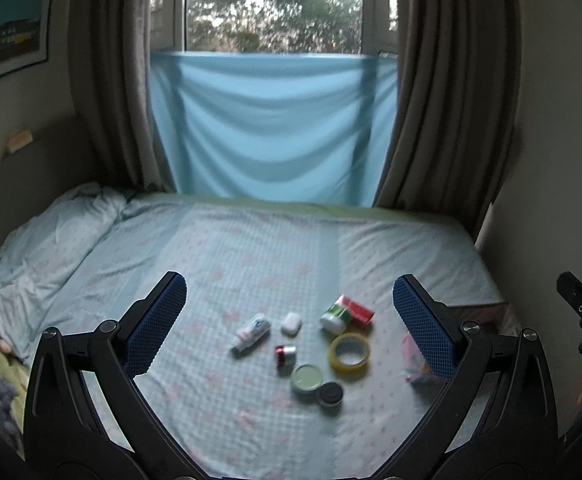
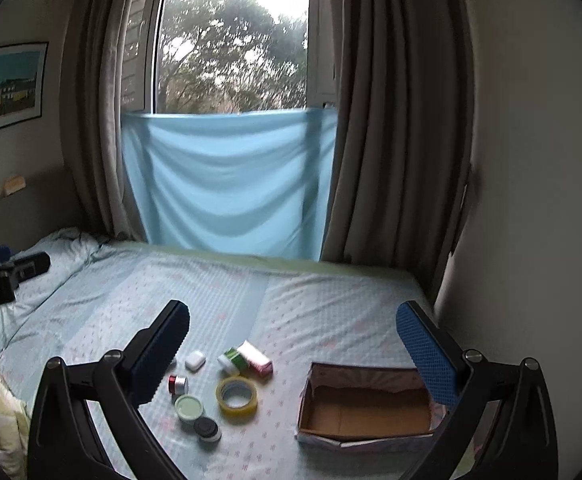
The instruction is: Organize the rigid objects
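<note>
Left wrist view: the left tool (image 1: 290,300) hangs above a bed (image 1: 431,256), its two blue-padded fingers spread wide with nothing between them. Ahead of it and below, framed between the fingers, a loose cluster of small items lies on the patterned sheet. Nearest the left finger is a small tube (image 1: 251,332). Beside that sits a white case (image 1: 291,323), and just below it a little red can (image 1: 285,355) on its side. Toward the right finger are a green-and-white jar (image 1: 335,317) touching a red carton (image 1: 358,309), then a yellow tape roll (image 1: 349,351). Closest to the tool are a pale green lid (image 1: 306,378) and a black cap (image 1: 330,393), side by side.

Right wrist view: the right tool (image 2: 293,330) is likewise spread and empty. An open cardboard box (image 2: 365,408), apparently empty, lies just inside its right finger, with the same cluster off toward its left finger, apart from the box.

Judging by this, the sorting has barely begun: every item is on the sheet and none is in the box. The next move likely calls for lowering one tool over a single item, perhaps the tape roll nearest the box, closing on it squarely, and carrying it across. The soft bedding may let small round pieces roll or tip.
</note>
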